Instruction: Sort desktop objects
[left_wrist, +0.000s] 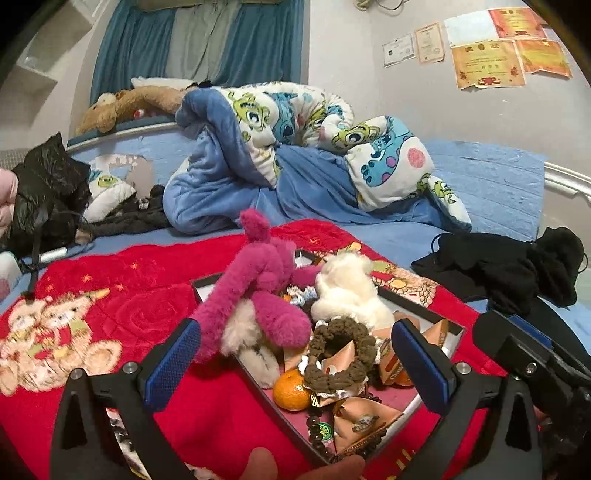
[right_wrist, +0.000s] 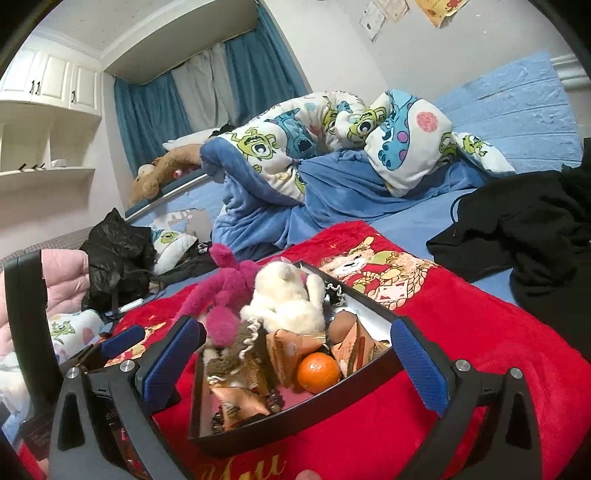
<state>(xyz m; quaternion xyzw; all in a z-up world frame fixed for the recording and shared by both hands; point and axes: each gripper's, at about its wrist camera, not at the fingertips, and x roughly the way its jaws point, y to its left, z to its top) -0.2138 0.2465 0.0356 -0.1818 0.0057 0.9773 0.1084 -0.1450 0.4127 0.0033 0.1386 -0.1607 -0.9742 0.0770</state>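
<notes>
The left wrist view alone shows paper certificates at the upper right of the frame and the right gripper's black body at the lower right edge; the right wrist view alone shows white cabinets and shelving at the upper left. Both views centre on a shallow black-rimmed tray on a plush red blanket, heaped with a fuzzy magenta plush, a fluffy white plush, a knitted brown scrunchie, folded tan paper packets and a smooth orange tangerine. The left gripper and right gripper both have jaws spread wide, blue textured pads flanking the tray and pinching nothing.
</notes>
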